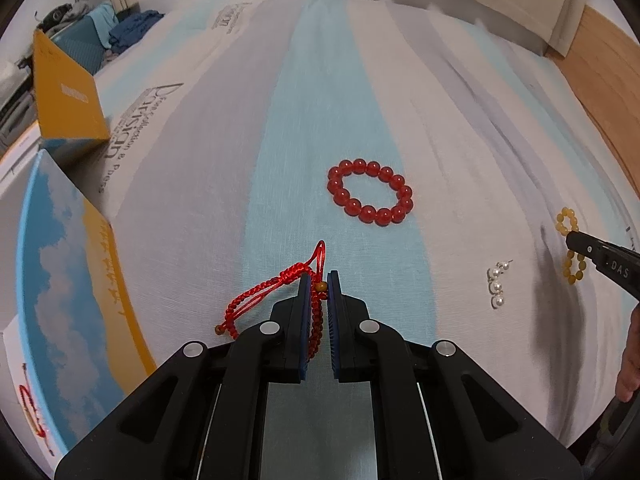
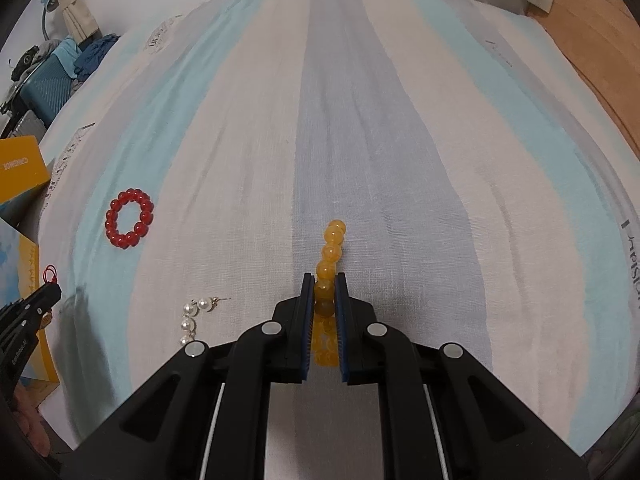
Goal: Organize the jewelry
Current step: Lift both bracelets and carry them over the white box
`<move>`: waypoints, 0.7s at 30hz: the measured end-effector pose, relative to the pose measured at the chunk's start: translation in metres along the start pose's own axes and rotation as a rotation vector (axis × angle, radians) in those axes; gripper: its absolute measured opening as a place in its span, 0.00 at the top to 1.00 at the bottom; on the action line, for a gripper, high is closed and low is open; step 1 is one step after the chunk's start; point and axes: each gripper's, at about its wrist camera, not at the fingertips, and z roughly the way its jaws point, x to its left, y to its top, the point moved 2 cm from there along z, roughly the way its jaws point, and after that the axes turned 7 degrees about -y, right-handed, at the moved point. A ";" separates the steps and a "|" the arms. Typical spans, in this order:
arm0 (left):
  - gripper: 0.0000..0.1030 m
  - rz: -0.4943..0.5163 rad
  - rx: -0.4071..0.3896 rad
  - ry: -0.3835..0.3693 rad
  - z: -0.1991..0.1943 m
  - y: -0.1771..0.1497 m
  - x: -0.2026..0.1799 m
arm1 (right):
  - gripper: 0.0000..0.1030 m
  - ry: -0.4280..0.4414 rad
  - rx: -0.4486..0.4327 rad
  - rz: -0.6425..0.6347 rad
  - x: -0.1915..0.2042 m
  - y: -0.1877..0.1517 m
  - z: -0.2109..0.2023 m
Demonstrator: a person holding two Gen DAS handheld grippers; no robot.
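My left gripper [image 1: 319, 276] is shut on a red braided cord bracelet [image 1: 264, 300], whose loops trail to the left over the striped bedsheet. A red bead bracelet [image 1: 370, 192] lies flat ahead of it; it also shows in the right wrist view [image 2: 129, 218]. My right gripper [image 2: 324, 278] is shut on a yellow bead bracelet [image 2: 332, 248], squeezed into a line between the fingers. In the left wrist view the right gripper [image 1: 570, 240] pinches that bracelet [image 1: 566, 220] at the far right. Pearl earrings [image 1: 497, 284] lie between the grippers; they also show in the right wrist view [image 2: 194, 316].
An open box with a sky-and-cloud print and yellow wall [image 1: 68, 280] stands at the left, a red cord item inside it. A yellow box lid [image 1: 64, 92] stands behind it. A wooden floor [image 1: 600, 80] lies beyond the bed's right edge. Luggage and clothes [image 2: 56, 68] sit far left.
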 end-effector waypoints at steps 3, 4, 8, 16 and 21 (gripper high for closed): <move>0.93 -0.013 -0.001 -0.006 -0.008 -0.001 0.002 | 0.91 -0.001 -0.014 0.005 0.001 -0.002 -0.010; 0.93 -0.016 -0.004 -0.008 -0.011 -0.001 0.001 | 0.91 0.001 -0.017 0.007 0.002 -0.003 -0.014; 0.93 -0.014 -0.020 -0.007 -0.028 -0.003 -0.003 | 0.91 0.005 -0.030 0.002 0.007 -0.004 -0.034; 0.93 -0.013 -0.050 0.003 -0.063 -0.009 -0.007 | 0.91 0.012 -0.055 -0.029 0.023 -0.006 -0.073; 0.93 -0.016 -0.069 0.002 -0.087 -0.015 -0.006 | 0.91 0.020 -0.069 -0.047 0.038 -0.010 -0.095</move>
